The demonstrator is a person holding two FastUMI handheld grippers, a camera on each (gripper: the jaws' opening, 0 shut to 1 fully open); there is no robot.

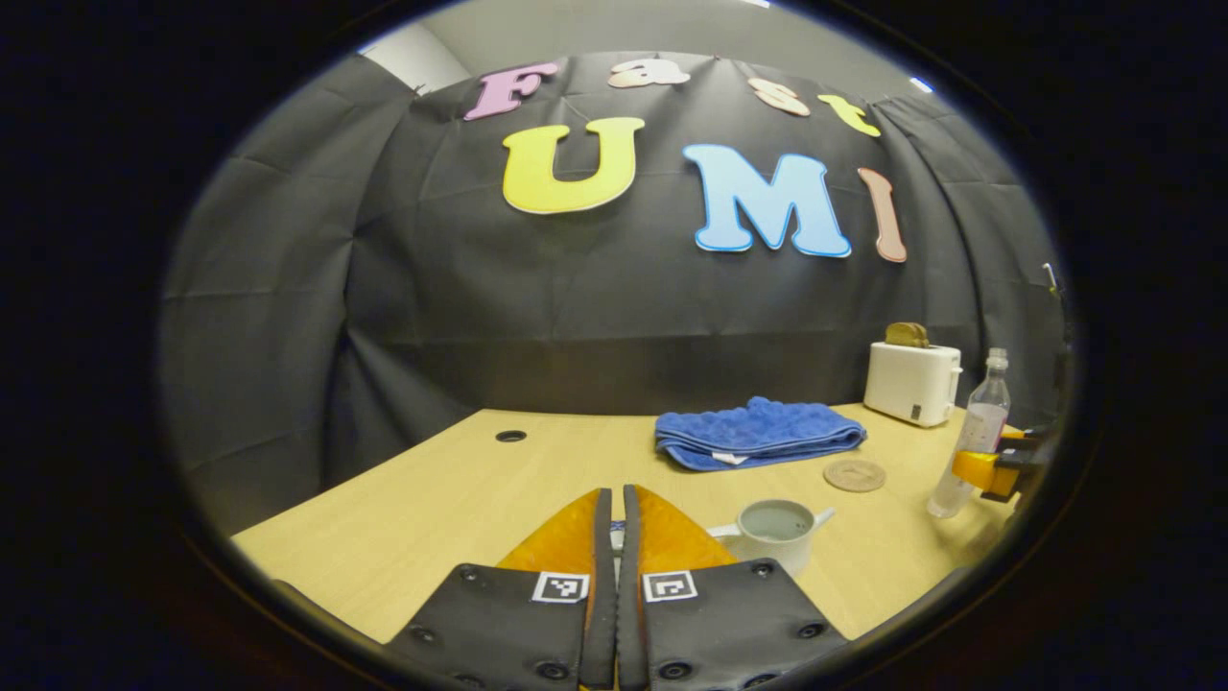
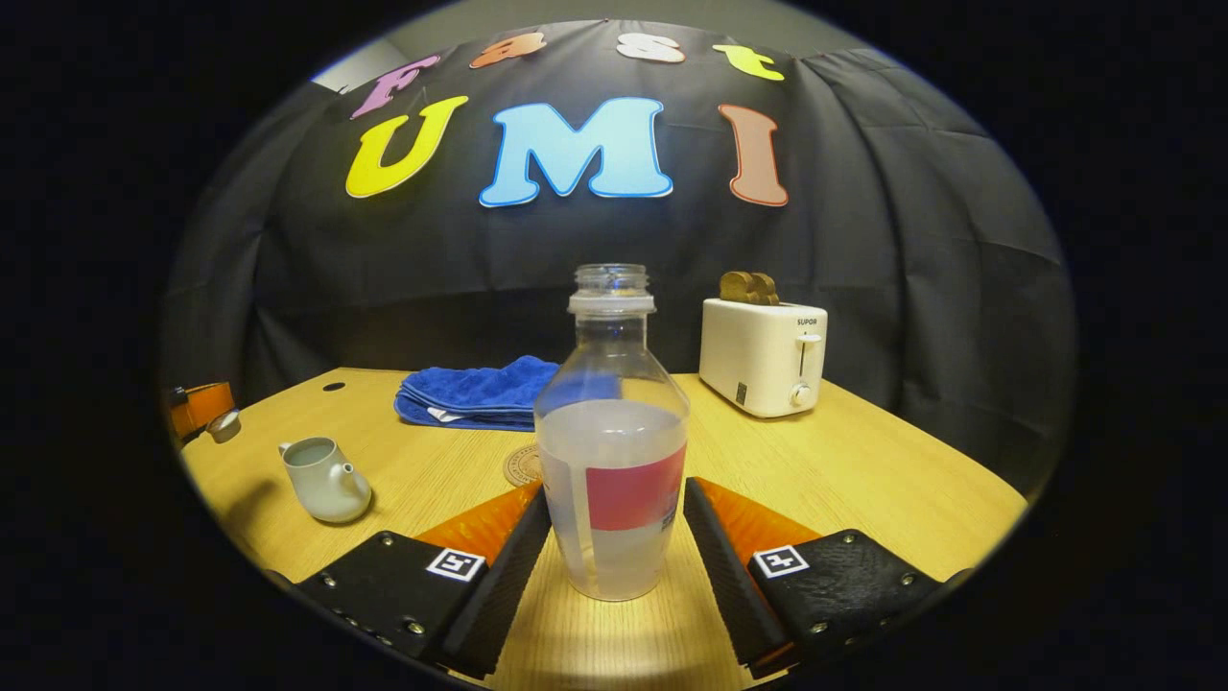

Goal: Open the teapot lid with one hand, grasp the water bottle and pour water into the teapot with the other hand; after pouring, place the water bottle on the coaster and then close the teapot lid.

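Observation:
The pale teapot (image 1: 772,533) (image 2: 321,478) stands open on the wooden table, its lid off. My left gripper (image 1: 615,494) is held above the table to the teapot's left with its fingers nearly together; a sliver of the teapot lid shows between them. In the right gripper view that same gripper (image 2: 201,408) sits at the far left with the small grey lid (image 2: 225,425) in it. The uncapped water bottle (image 2: 612,432) (image 1: 979,432), about half full, stands on the table. My right gripper (image 2: 616,499) (image 1: 998,470) has a finger against each side of its lower body.
A round cork coaster (image 1: 854,475) (image 2: 521,465) lies just behind the bottle. A folded blue towel (image 1: 758,434) (image 2: 480,392) and a white toaster (image 1: 911,382) (image 2: 763,357) with toast sit at the back. A cable hole (image 1: 510,436) is at the far left of the table.

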